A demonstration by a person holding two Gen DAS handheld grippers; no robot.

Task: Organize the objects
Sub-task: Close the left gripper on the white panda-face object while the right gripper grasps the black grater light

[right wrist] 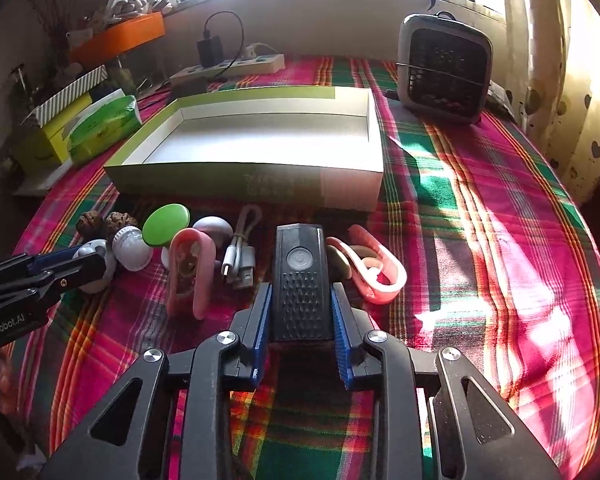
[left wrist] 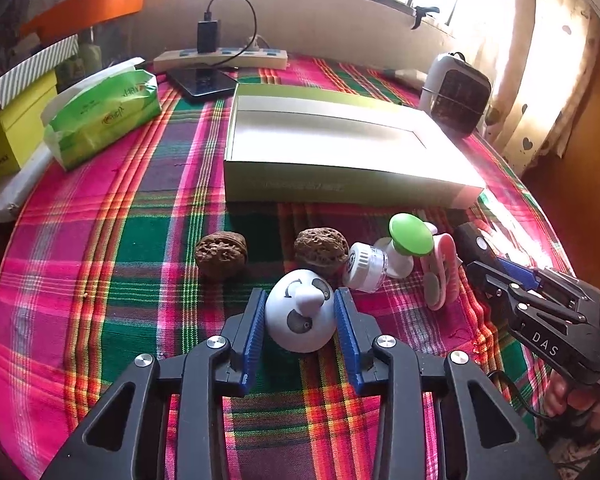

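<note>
My left gripper [left wrist: 300,300] is shut on a white panda-face toy [left wrist: 300,314] resting on the plaid cloth. My right gripper [right wrist: 302,296] is shut on a black bike light [right wrist: 300,280]; it shows at the right of the left wrist view [left wrist: 512,280]. An empty open green-and-white box [left wrist: 340,152] [right wrist: 260,140] lies just beyond the row of objects. Two walnuts [left wrist: 220,254] [left wrist: 320,250], a white cap [left wrist: 366,266], a green-topped white piece [left wrist: 410,236] and a pink clip [left wrist: 442,276] sit in front of the box.
In the right wrist view a USB cable [right wrist: 240,256] and a second pink clip [right wrist: 372,272] lie beside the light. A tissue pack [left wrist: 104,112], yellow box [left wrist: 12,132], phone [left wrist: 202,82], power strip [left wrist: 220,58] and small fan [right wrist: 444,68] stand around the table.
</note>
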